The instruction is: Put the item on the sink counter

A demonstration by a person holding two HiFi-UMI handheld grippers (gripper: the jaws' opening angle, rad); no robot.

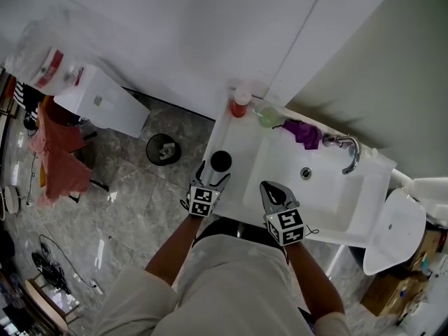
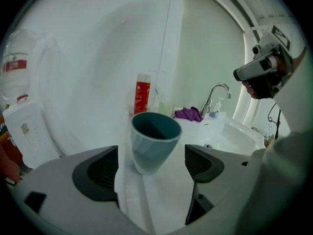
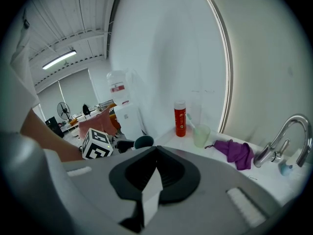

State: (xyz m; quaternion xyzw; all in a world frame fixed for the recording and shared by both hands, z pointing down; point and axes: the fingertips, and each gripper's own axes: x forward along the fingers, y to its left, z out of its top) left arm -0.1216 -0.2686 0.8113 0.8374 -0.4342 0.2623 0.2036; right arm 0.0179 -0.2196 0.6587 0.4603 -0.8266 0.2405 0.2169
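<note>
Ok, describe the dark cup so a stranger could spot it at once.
On the white sink counter, look left of the basin, near the front edge. A blue-grey cup stands upright and empty between the open jaws of the left hand-held gripper. The red bottle and pale green cup sit far back by the wall.

Dusty teal plastic cup (image 2: 152, 141), darker inside. Red cylindrical bottle (image 2: 142, 97), white print. Crumpled purple cloth (image 2: 188, 113). Pale green translucent tumbler (image 3: 201, 135). Glossy white sink counter (image 1: 234, 142). Grey veined stone floor (image 1: 140, 208). Black-and-white square markers on left gripper (image 1: 217, 171) cube.
</note>
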